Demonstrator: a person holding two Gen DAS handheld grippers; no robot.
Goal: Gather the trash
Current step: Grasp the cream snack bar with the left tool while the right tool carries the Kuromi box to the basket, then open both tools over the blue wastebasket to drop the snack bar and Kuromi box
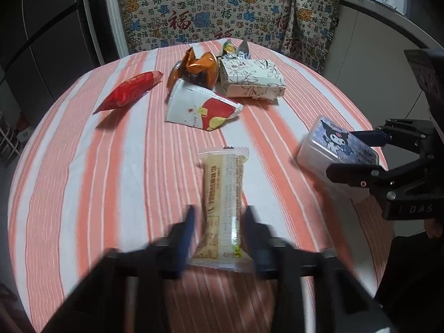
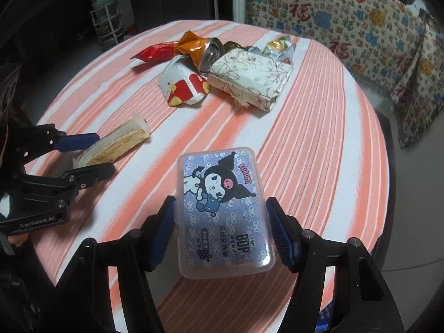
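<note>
Round table with striped pink-white cloth point(image 1: 83, 166). Right gripper point(image 2: 222, 233) pinches a clear plastic cartoon-print box point(image 2: 224, 213) near the table edge. Left gripper point(image 1: 219, 233) is clamped on a pale snack wrapper point(image 1: 222, 208) (blurred). Crushed can point(image 2: 206, 55) lies mid-table among the other trash.
</note>
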